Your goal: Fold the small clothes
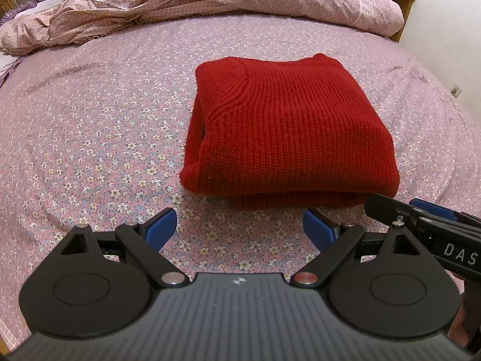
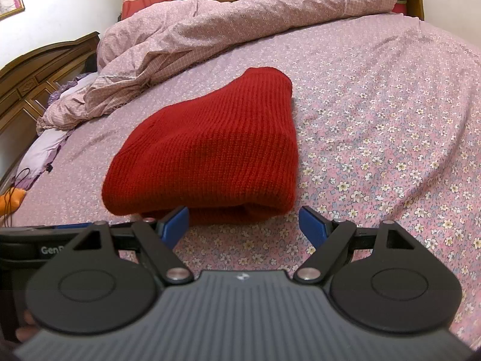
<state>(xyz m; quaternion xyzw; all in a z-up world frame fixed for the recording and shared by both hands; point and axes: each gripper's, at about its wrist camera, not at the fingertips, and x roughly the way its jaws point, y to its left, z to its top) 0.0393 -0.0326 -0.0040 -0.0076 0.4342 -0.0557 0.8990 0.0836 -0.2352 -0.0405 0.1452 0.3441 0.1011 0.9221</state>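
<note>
A red knitted sweater [image 1: 282, 126] lies folded into a thick rectangle on the flowered bed sheet [image 1: 90, 138]. My left gripper [image 1: 239, 227] stands open just short of the sweater's near edge, nothing between its blue pads. In the right wrist view the same sweater [image 2: 210, 150] lies ahead and slightly left. My right gripper [image 2: 244, 224] is open too, its left blue pad close to the fold's front edge, with only sheet between the fingers. The right gripper's body shows at the right of the left wrist view.
A crumpled pink quilt [image 1: 210, 3] is heaped along the far side of the bed. A wooden headboard [image 2: 33, 81] and a purple pillow [image 2: 51, 144] lie to the left in the right wrist view. An orange object with a black cord [image 2: 13, 198] sits at the left edge.
</note>
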